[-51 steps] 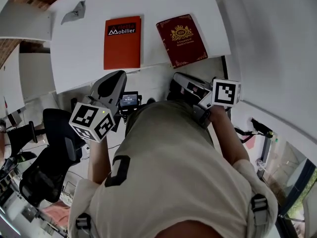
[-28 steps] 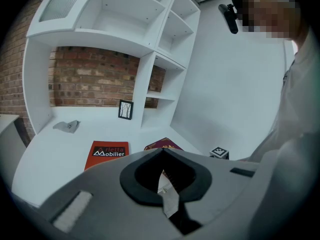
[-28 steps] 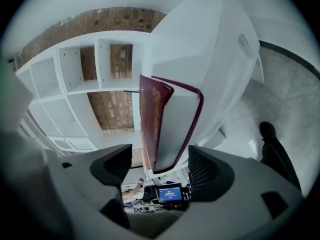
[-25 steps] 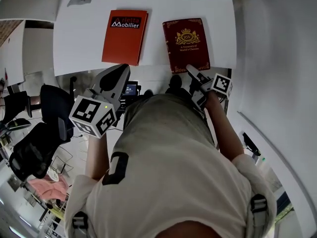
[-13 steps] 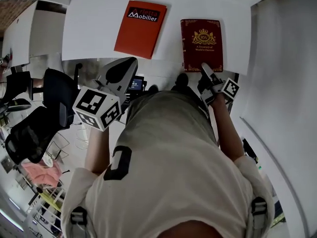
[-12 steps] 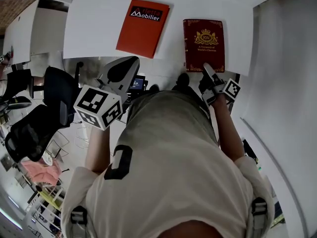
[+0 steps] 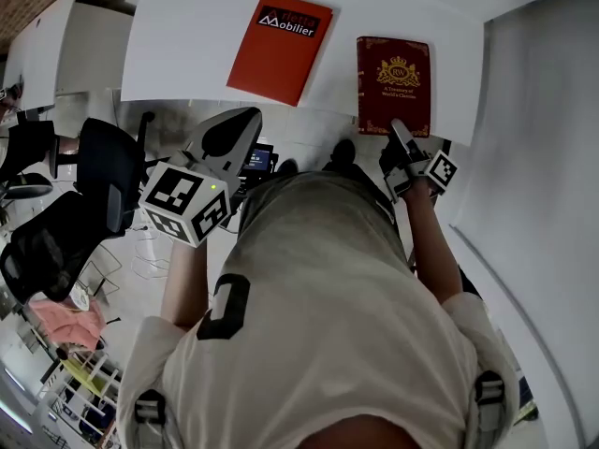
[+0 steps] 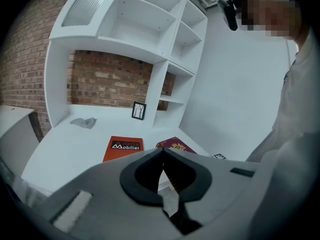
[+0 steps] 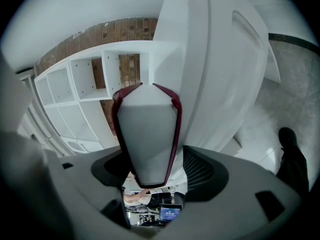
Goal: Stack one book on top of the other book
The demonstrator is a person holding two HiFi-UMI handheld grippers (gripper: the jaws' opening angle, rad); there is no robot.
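Head view: a dark red hardcover book with a gold crest [image 7: 394, 84] lies flat at the white counter's [image 7: 187, 50] near right edge, beside a thin orange book with a black title band [image 7: 281, 36]. The right gripper [image 7: 402, 137], held back below the counter two seconds ago, now reaches the red book's near edge. The left gripper [image 7: 229, 134] hangs short of the counter.

Left gripper view: its fingers [image 8: 150, 171] are pressed together on nothing, as before; both books lie ahead.

Right gripper view: the fingers [image 9: 205, 171] stand apart, straddling the red book's page edge, which was farther off a second ago.
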